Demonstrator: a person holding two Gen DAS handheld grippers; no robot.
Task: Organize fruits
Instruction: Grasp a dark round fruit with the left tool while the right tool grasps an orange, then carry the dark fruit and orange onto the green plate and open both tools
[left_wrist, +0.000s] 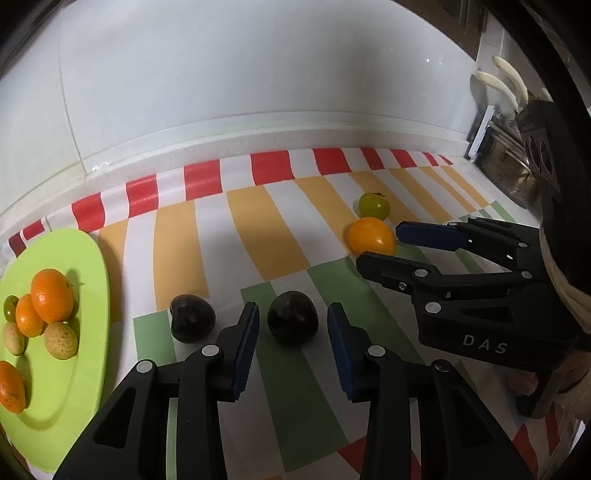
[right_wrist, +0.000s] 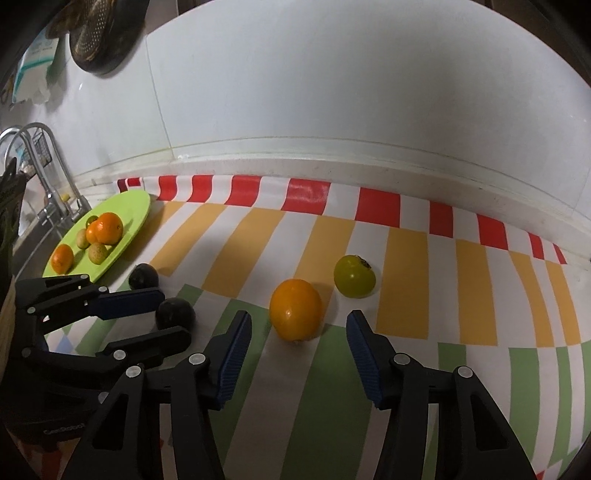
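My left gripper (left_wrist: 291, 314) is open, its fingers on either side of a dark purple fruit (left_wrist: 293, 317) on the striped cloth. A second dark fruit (left_wrist: 192, 318) lies just left of it. My right gripper (right_wrist: 297, 321) is open, with an orange fruit (right_wrist: 295, 309) between its fingertips. A green fruit (right_wrist: 354, 276) lies just behind that. In the left wrist view the right gripper (left_wrist: 380, 245) reaches in from the right toward the orange fruit (left_wrist: 371, 236). A lime green plate (left_wrist: 85, 354) at the left holds several oranges and small pale fruits.
The striped cloth (left_wrist: 258, 236) covers the counter up to a white tiled wall. A knife rack (left_wrist: 506, 122) stands at the far right. A sink faucet (right_wrist: 48, 173) is at the far left beyond the plate (right_wrist: 129, 210).
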